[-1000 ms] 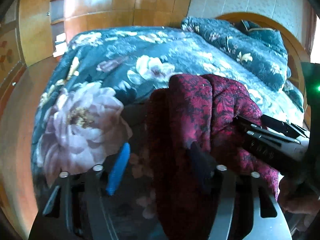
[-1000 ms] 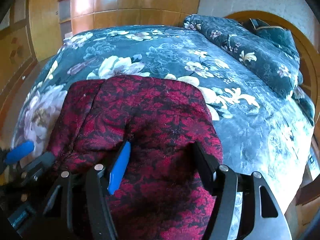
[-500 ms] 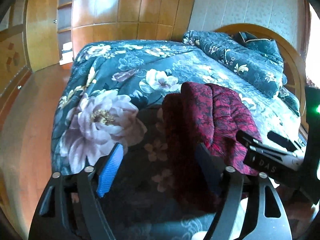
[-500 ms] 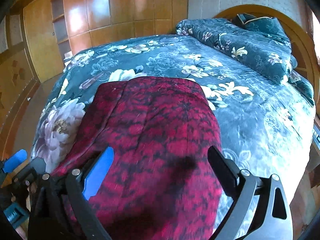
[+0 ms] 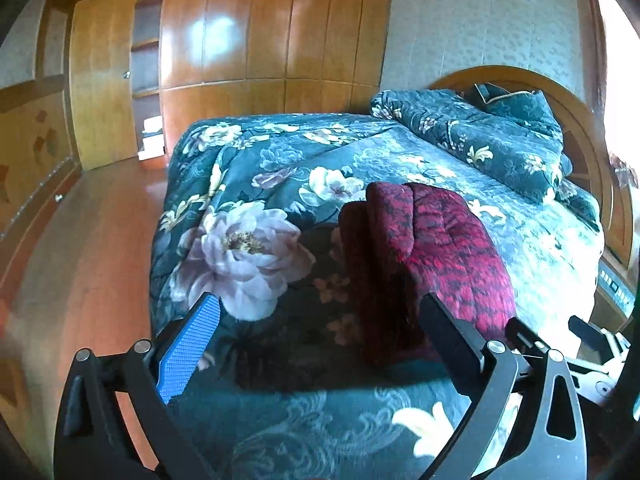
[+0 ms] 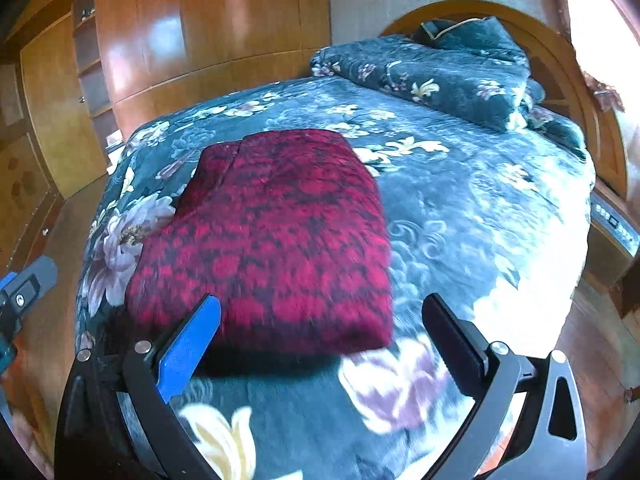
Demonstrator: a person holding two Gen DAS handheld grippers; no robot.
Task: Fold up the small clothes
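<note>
A folded red and black patterned garment [image 6: 272, 236] lies flat on the floral bed cover; it also shows in the left wrist view [image 5: 432, 256]. My right gripper [image 6: 320, 316] is open and empty, raised just in front of the garment's near edge. My left gripper [image 5: 318, 316] is open and empty, held back from the garment's left side, above the bed's near corner. The right gripper shows at the right edge of the left wrist view [image 5: 560, 344]. The left gripper shows at the left edge of the right wrist view [image 6: 24, 288].
The bed [image 6: 460, 208] has a dark teal floral cover. A rolled quilt [image 6: 440, 76] and pillow lie by the wooden headboard [image 6: 576, 80]. Wooden wardrobes [image 5: 260, 40] stand behind. Wooden floor [image 5: 80, 240] lies to the left of the bed.
Both grippers opened wider and pulled back and up from the garment. The garment now lies folded and free on the bed.
</note>
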